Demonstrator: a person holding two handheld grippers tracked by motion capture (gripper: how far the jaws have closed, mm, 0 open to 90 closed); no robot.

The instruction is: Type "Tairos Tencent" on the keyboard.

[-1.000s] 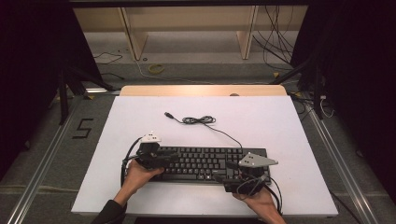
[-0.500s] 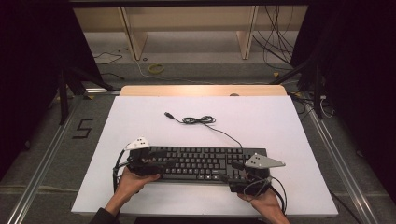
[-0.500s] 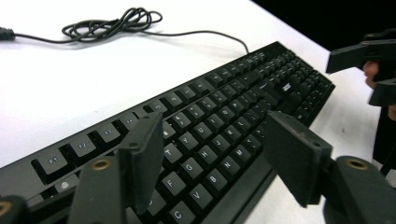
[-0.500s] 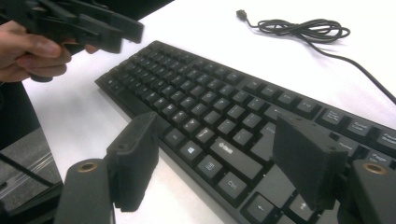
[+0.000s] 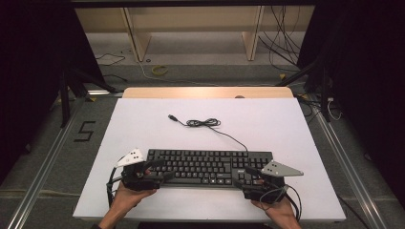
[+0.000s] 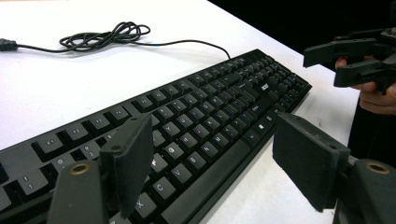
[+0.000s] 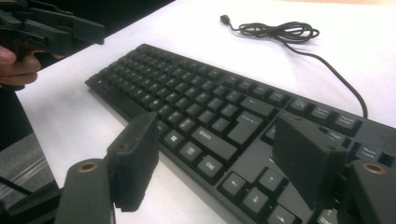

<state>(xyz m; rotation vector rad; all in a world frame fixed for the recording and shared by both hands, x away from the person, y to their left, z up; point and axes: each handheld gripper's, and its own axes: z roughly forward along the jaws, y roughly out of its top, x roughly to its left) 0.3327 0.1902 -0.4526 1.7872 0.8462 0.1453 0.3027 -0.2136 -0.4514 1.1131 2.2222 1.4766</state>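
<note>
The white worktop [image 5: 143, 124] is the biggest thing here, and nearly everything sits toward its near edge. Across that near part lies a black keyboard [image 5: 210, 166], long side running left to right, flat on the worktop and square to the person. I will place the rest by the keyboard.

From the keyboard's far right corner its thin black cable [image 5: 224, 133] runs back and leftward over the white surface, gathers into a loose coil [image 5: 203, 123] well behind the keys, and ends in a plug [image 5: 172, 117] lying just left of the coil — loose, plugged into nothing.

At the keyboard's left end the left claw [image 5: 160, 169] is held low in the person's left hand [image 5: 126, 198], a grey three-cornered plate on top. Its jaws stand apart with nothing between the pads; seen from the left gripper view [image 6: 212, 163], one jaw hangs over the left-hand keys and the other past the keyboard's near edge, over bare worktop.

At the keyboard's right end the right claw [image 5: 248, 177] mirrors it, held by the right hand [image 5: 279, 212]. It too is spread wide and gripping nothing — in the right gripper view [image 7: 215, 158] one jaw is off the near edge and the other above the keys.
</note>
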